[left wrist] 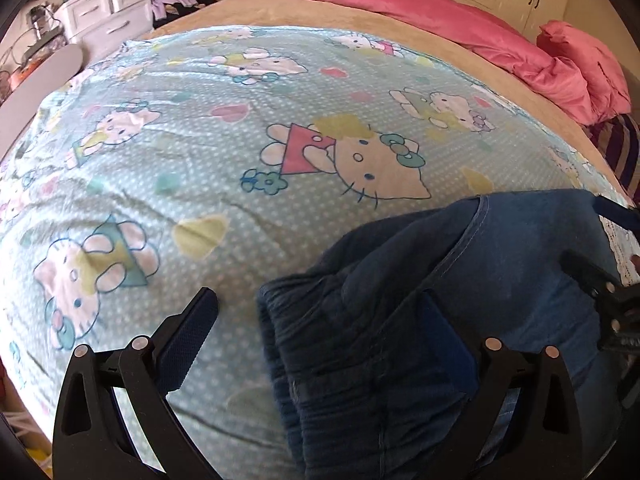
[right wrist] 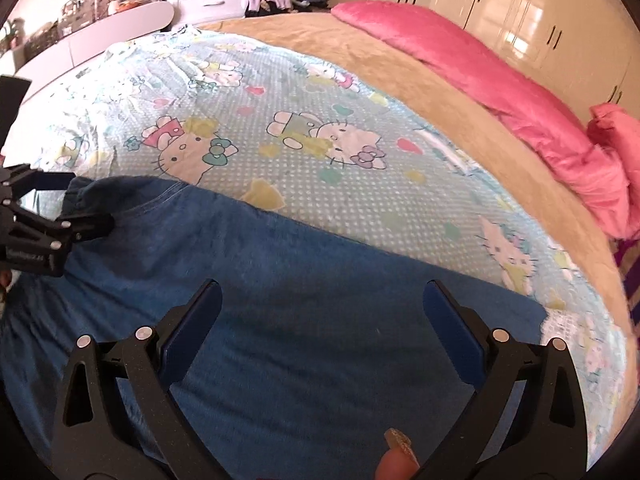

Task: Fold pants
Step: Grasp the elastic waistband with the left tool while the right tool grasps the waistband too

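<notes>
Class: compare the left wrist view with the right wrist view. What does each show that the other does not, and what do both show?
Left wrist only: the bunched waistband end of the pants, lying between the open left claw's fingers.

Right wrist only: the pants' long flat stretch under the open right claw, and a fingertip at the bottom edge.

Both: the Hello Kitty sheet, pink blanket, white drawers, wardrobe.

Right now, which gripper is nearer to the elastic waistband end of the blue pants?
Left. The left gripper sits open right at the gathered waistband of the pants. The right gripper is open over the flat leg fabric further along.
</notes>
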`<state>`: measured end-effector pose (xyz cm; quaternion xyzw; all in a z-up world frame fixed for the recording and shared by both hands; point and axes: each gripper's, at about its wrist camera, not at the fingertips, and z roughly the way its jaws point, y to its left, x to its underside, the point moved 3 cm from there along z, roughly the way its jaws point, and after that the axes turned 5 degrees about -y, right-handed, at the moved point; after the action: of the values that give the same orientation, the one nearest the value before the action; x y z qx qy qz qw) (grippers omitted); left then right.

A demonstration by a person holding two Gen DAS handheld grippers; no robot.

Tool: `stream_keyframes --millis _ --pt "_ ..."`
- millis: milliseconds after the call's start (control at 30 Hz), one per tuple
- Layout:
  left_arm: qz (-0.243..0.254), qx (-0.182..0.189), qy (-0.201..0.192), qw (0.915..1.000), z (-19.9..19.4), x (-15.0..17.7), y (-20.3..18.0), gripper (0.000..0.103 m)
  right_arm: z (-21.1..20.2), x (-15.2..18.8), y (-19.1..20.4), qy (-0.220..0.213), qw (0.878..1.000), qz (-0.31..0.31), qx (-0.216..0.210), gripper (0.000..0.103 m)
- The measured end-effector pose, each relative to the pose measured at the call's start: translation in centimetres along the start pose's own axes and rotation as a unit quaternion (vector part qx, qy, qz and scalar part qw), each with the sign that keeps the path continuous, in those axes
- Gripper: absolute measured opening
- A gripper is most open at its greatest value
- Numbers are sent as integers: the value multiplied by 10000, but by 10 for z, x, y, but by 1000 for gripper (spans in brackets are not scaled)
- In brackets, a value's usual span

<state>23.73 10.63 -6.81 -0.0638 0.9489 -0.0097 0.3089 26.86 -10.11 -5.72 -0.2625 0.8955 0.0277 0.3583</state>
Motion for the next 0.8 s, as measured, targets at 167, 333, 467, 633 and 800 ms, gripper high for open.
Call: stream_keyframes --millis 167,333,467,633,800 --pt "96 175 -61 9998 5 -6 -1 90 18 -12 -5 76 9999 -100 -44 95" --pt "390 145 -260 9988 1 -3 -8 47 33 -19 -4 174 9989 -399 -166 95" --pt "385 189 -538 9976 -11 0 -7 38 41 -24 4 206 9967 -712 -342 95" --pt "411 224 -1107 9927 -43 10 -11 37 46 -27 19 118 9918 -1237 -312 95" --pt "558 160 -1466 9875 -60 12 -20 37 48 -27 35 69 9842 -1744 -310 94"
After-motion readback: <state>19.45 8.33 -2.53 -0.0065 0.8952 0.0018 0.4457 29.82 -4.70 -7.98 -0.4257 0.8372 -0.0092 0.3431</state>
